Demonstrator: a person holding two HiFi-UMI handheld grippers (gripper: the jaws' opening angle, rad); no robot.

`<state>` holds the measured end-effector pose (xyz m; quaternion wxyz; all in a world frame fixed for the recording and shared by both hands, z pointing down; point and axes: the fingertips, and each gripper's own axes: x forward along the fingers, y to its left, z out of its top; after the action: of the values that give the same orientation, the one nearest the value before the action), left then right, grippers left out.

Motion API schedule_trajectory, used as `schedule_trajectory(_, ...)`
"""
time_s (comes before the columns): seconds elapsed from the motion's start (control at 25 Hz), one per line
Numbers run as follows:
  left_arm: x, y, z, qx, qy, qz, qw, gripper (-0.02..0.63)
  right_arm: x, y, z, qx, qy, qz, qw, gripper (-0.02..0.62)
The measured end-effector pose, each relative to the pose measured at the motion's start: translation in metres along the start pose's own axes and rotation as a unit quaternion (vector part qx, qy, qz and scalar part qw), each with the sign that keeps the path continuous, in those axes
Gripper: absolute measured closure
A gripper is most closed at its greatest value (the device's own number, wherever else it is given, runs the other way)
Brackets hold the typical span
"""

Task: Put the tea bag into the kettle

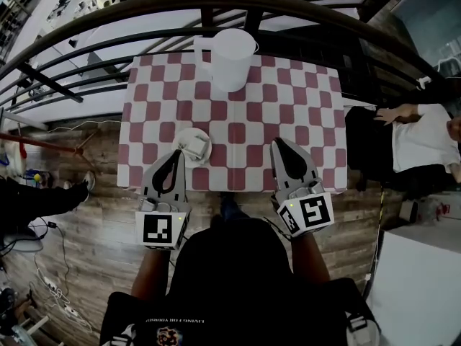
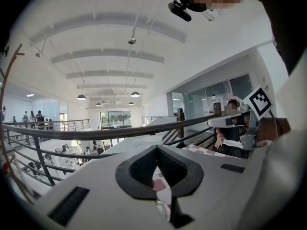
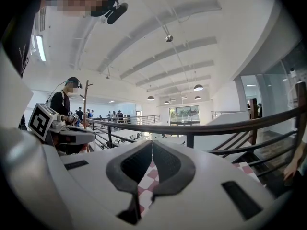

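With jaws together and empty, the left gripper and right gripper hover over the near edge of the checkered table, the white kettle standing at its far edge.

Your left hand-held gripper and right hand-held gripper have pale grey shells, and their black padded linings frame a teardrop-shaped opening. A cube with black-and-white square markers sits at the rear of each, with a small green light beside it. You wear a black top with pale lettering across it.
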<state>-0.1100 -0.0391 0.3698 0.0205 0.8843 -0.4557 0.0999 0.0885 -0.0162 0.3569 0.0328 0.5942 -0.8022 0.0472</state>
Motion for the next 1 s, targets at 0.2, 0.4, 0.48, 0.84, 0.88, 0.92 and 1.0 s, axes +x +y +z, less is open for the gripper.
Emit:
schedule_trajectory(0.2,0.026,0.003,0.000,0.000,0.009,-0.003,1.0000,0.600,0.022,-0.017,-0.004,0.001,0.006,0.002,1.000,0.578)
schedule_trajectory(0.4,0.052,0.007,0.000,0.004,0.009,-0.004,0.9999,0.600,0.043,-0.034,-0.009,-0.003,0.007,0.007,1.000,0.578)
schedule_trajectory(0.48,0.062,0.010,-0.001,0.005,0.008,-0.004,0.9999,0.600,0.053,-0.040,-0.009,-0.003,0.009,0.006,1.000,0.578)
schedule_trajectory(0.84,0.110,0.025,0.004,0.019,0.003,-0.005,0.9998,0.600,0.101,-0.065,-0.012,-0.015,0.012,0.016,1.000,0.578)
schedule_trajectory(0.88,0.116,0.026,0.005,0.019,0.002,-0.005,0.9998,0.600,0.106,-0.067,-0.011,-0.016,0.012,0.017,1.000,0.578)
schedule_trajectory(0.92,0.121,0.027,0.007,0.020,0.001,-0.006,0.9998,0.600,0.111,-0.070,-0.011,-0.017,0.011,0.019,1.000,0.578)
schedule_trajectory(1.0,0.132,0.027,0.008,0.021,0.000,-0.008,0.9997,0.600,0.120,-0.075,-0.010,-0.018,0.008,0.021,1.000,0.578)
